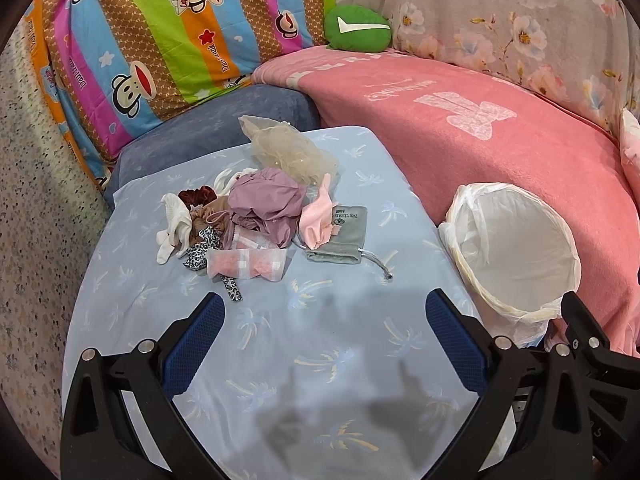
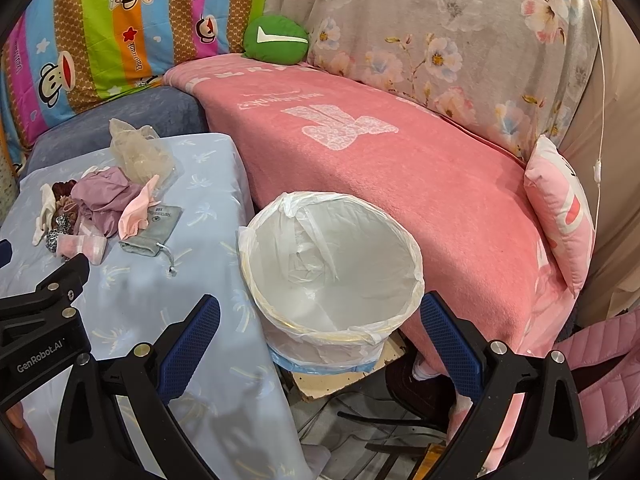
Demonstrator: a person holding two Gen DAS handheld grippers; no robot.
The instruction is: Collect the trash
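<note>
A heap of trash lies on the light blue palm-print sheet: a mauve crumpled cloth, a beige mesh bag, a white sock, a pink-and-white packet and a grey drawstring pouch. The same heap shows at the left of the right wrist view. A bin with a white liner stands right of the sheet, nothing inside; the same bin shows in the left wrist view. My left gripper is open above the sheet, short of the heap. My right gripper is open at the bin's near rim.
A pink blanket covers the sofa behind the bin, with a green cushion and floral cover at the back. A striped cartoon quilt rises at the back left. Cables and clutter lie on the floor below the bin.
</note>
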